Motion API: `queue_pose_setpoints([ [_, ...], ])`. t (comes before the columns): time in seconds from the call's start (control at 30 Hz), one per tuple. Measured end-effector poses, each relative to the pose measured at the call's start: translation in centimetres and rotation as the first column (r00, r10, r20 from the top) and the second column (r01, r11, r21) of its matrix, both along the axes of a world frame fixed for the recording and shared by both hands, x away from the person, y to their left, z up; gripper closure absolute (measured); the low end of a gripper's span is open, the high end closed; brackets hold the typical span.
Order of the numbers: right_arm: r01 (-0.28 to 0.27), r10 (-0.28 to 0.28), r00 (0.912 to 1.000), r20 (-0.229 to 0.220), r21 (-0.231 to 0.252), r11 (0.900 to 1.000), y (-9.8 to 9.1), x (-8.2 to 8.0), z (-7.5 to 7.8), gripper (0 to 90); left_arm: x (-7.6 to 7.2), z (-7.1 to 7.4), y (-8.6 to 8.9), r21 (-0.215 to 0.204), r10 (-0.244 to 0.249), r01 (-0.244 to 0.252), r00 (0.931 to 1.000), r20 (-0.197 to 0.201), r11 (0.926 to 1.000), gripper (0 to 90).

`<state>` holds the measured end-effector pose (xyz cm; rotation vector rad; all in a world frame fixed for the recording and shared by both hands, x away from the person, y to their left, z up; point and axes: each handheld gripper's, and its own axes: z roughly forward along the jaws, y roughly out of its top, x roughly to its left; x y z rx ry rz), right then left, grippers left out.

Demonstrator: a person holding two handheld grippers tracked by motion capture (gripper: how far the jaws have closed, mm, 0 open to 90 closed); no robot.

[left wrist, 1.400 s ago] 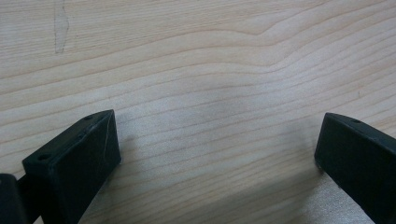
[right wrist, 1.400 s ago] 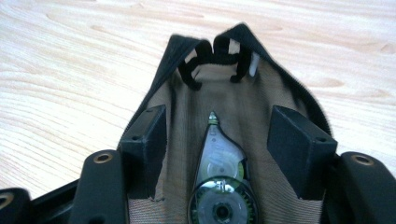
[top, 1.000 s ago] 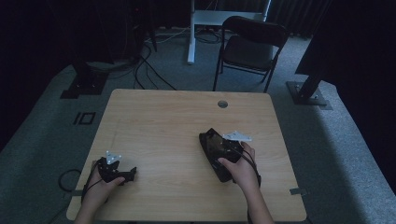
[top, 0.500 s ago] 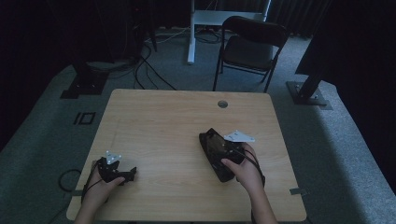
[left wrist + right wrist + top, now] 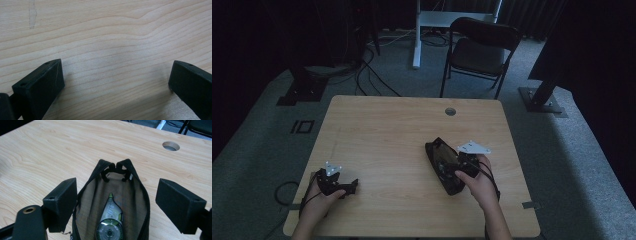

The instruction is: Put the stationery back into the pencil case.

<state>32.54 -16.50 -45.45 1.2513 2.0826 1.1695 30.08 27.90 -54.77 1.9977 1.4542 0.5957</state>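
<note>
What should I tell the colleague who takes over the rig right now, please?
Right gripper: its jaws have just been opening, wide apart either side of the open black pouch, with no grip on it.
Left gripper: open, over bare table.
Done: the green tape dispenser lies inside the pouch.
Left: probably to close the pouch; the zip is undone.

Black mesh zip pouch point(image 5: 112, 202), lying flat on the tabletop point(image 5: 387, 135) at about four o'clock from its centre, zipper open and mouth spread wide, inside it a clear-and-green correction tape dispenser point(image 5: 111, 220), tip toward the pouch's far end.
</note>
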Motion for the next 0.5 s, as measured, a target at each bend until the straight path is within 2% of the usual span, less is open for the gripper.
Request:
queue_pose_setpoints([
  [0.1,0.005,-0.006,0.9999,0.011,0.018,0.9998,-0.7,-0.3,0.0,17.4,0.0,0.0,0.0,0.0,0.0,0.0,1.0,0.0,1.0,0.3],
  [0.3,0.029,-0.029,0.9994,0.018,0.024,0.9993,-2.0,-0.9,0.0,17.4,0.0,0.0,0.0,0.001,0.0,0.0,1.0,0.0,1.0,0.2],
  [0.5,0.093,-0.094,0.995,0.036,0.03,0.9953,-3.5,-1.2,-0.1,17.4,0.0,0.0,0.0,0.0,0.0,0.0,1.0,0.0,1.0,0.3],
])
